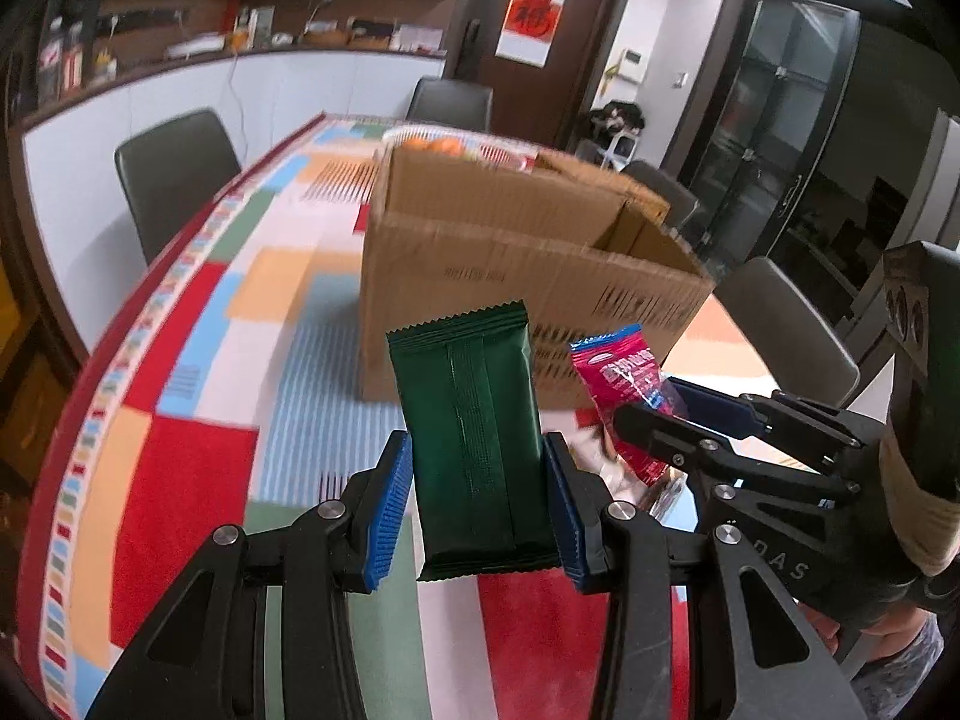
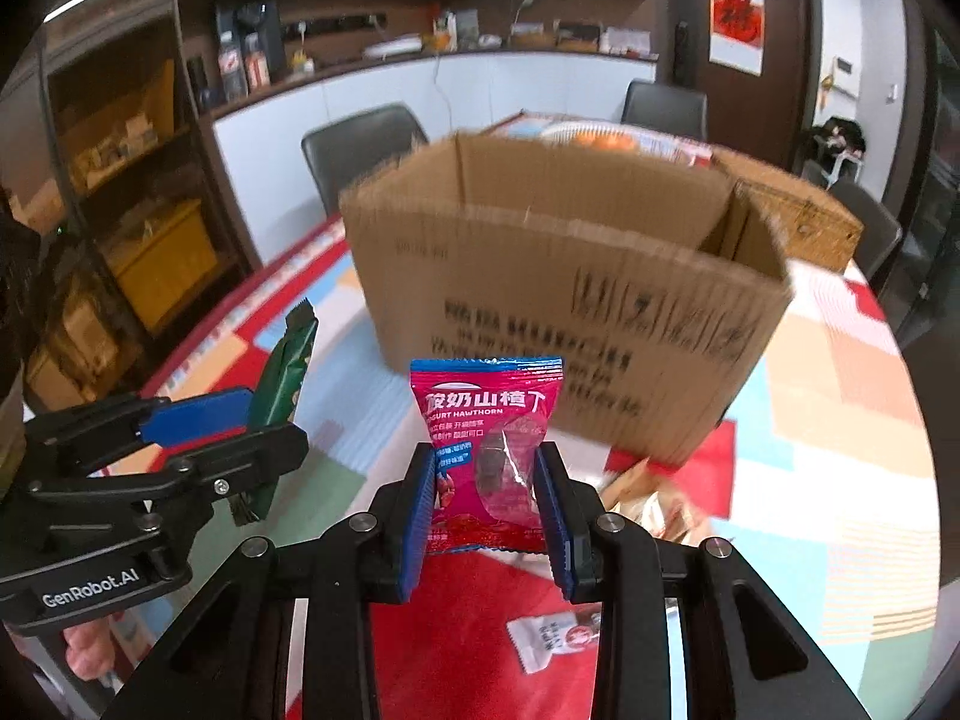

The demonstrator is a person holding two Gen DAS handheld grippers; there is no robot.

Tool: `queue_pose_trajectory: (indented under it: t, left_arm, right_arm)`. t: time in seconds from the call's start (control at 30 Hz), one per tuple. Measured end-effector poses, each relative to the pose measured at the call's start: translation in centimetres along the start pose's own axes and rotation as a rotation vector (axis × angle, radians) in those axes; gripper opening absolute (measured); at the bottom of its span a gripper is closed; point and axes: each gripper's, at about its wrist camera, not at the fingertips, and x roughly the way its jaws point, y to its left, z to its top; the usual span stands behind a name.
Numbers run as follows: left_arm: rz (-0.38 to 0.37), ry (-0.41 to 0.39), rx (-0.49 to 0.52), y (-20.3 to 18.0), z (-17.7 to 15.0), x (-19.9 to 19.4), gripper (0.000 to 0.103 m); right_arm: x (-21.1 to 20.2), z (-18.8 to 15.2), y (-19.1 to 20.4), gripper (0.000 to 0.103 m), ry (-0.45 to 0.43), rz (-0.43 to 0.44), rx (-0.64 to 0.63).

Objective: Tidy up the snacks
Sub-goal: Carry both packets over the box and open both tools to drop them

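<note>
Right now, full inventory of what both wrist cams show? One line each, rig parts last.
green snack packet: 1, dark green, upright between the left gripper's pads
pink snack packet: 1, pink-red with blue top edge, between the right gripper's pads
cardboard box: 1, brown, open-topped, on the table behind both packets
white wrapped snack: 1, white, lying on the tablecloth below the right gripper
tablecloth: 1, red, blue, orange, green and white patches, covering the table
chairs: several, dark grey, around the table
door: 1, dark brown, red poster on it, far wall
left gripper: 1, black with blue pads, shut on the green packet
right gripper: 1, black with blue pads, shut on the pink packet
</note>
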Motion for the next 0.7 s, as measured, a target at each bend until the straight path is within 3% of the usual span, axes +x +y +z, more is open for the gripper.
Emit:
queue_pose_trajectory:
  t: [0.3,0.7]
  left_arm:
    - [-0.011,-0.121,0.066,-1.6,3.9,-2.3,0.043]
    - [0.002,-0.219,0.133,-3.0,8.8,-2.6,0.043]
  right_arm:
    - [-3.6,3.1,-0.6,0.034,-0.146,-0.018,0.025]
    - [-5.0,7.1,-2.3,0.034,-0.238,-0.046,0.045]
